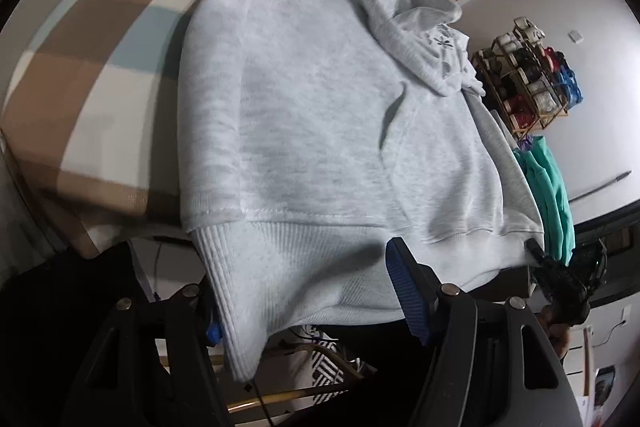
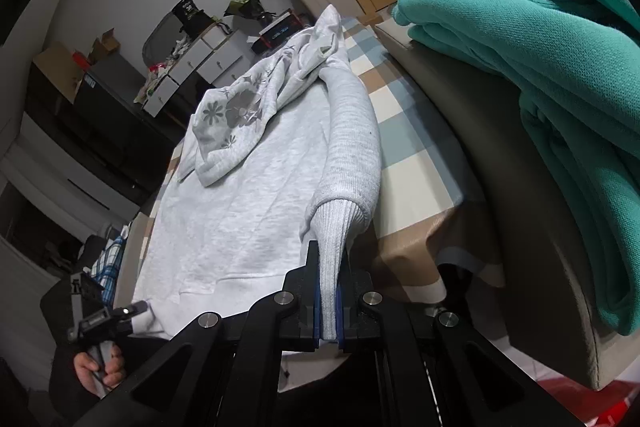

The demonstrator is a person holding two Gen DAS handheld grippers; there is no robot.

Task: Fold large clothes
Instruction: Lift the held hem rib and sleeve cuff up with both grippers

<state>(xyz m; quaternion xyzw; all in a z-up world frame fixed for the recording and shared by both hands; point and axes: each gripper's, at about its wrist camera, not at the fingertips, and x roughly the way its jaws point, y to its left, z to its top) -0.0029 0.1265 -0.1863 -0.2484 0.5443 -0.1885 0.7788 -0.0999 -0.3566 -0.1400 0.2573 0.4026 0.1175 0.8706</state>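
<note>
A light grey hoodie (image 1: 320, 115) lies flat on the checked cloth, its flower-print hood (image 2: 232, 115) crumpled at the far end. The ribbed hem (image 1: 304, 259) hangs over the near edge between the jaws of my left gripper (image 1: 304, 279); they stand wide apart, open, with one blue pad (image 1: 408, 299) beside the fabric. My right gripper (image 2: 330, 307) is shut on the ribbed cuff (image 2: 334, 239) of the sleeve, which lies folded along the hoodie's right side. Each view shows the other gripper at the hem's far corner, the left gripper (image 2: 120, 315) and the right gripper (image 1: 560, 267).
A folded teal garment (image 2: 540, 47) rests on a grey cushion (image 2: 500, 227) to the right. The checked cloth (image 1: 100, 39) covers the surface around the hoodie. Drawers and boxes (image 2: 192, 67) stand by the far wall, a shelf of spools (image 1: 528, 79) beside it.
</note>
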